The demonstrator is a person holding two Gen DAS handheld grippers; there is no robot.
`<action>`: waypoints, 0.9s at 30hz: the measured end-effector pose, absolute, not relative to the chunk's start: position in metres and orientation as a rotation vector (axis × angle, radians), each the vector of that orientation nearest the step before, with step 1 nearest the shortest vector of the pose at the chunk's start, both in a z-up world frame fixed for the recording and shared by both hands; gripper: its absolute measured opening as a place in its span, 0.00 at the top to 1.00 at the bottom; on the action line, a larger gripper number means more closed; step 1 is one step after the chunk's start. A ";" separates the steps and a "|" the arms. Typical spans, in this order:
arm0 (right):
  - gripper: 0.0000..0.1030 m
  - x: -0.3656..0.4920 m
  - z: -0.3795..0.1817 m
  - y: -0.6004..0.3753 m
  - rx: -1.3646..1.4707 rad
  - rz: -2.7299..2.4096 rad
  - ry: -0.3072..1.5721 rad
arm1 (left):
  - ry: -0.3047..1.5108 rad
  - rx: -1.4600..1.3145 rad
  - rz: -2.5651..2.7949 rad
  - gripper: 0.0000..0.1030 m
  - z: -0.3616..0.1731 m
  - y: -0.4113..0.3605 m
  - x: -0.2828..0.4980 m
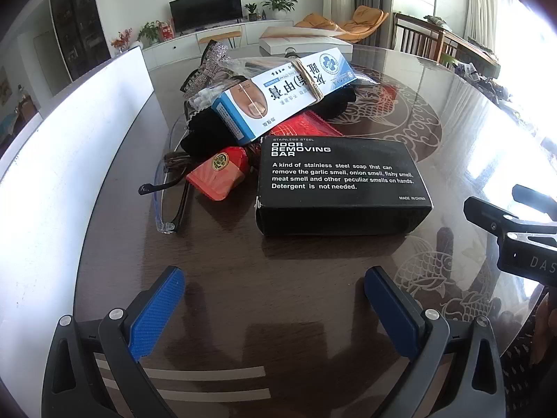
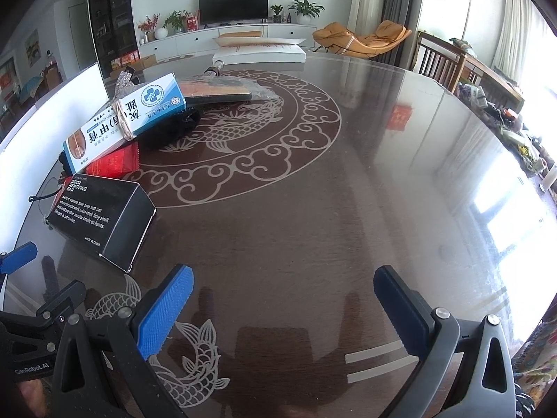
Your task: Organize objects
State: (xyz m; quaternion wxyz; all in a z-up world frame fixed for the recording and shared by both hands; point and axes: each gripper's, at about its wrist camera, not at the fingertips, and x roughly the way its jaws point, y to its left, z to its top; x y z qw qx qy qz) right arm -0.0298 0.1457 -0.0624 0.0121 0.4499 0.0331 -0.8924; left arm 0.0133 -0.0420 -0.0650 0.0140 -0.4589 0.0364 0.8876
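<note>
At my far left stands a tall white panel (image 1: 69, 160), upright along the edge of the dark glass-topped round table (image 1: 278, 278); just right of it lie clear-framed spectacles with black arms (image 1: 167, 202), then a small red-orange carton (image 1: 217, 177), then the heap itself; a long blue-and-white cardboard box bound by a rubber band (image 1: 278, 94) rests tilted on top of a black cloth bundle (image 1: 209, 139) and a red packet (image 1: 303, 125).

In front of the heap, closest to me, sits the black rectangular box printed ODOR REMOVING BAR (image 1: 341, 181); its long axis runs across my left view, side to side, so its short sides face left and right.

My left gripper (image 1: 275, 310) hangs wide apart with nothing between the blue pads; the black box lies straight ahead and slightly right of it, near, not touching.

My right gripper (image 2: 282, 310) is equally wide and empty, over bare table; from there the black box (image 2: 101, 216) sits well off to the left.

I judge the left hand nearer and better lined up; to span the narrower width I would need to turn the wrist.
</note>
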 end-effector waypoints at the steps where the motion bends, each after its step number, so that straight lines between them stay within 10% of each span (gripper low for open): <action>1: 0.00 -0.030 -0.063 0.146 1.408 -2.779 0.103 | 0.111 -1.430 2.760 0.00 -0.065 -0.042 0.013; 27: 0.00 -0.038 -0.072 0.152 1.471 -2.741 0.038 | 0.094 -1.440 2.678 0.00 -0.067 -0.019 -0.038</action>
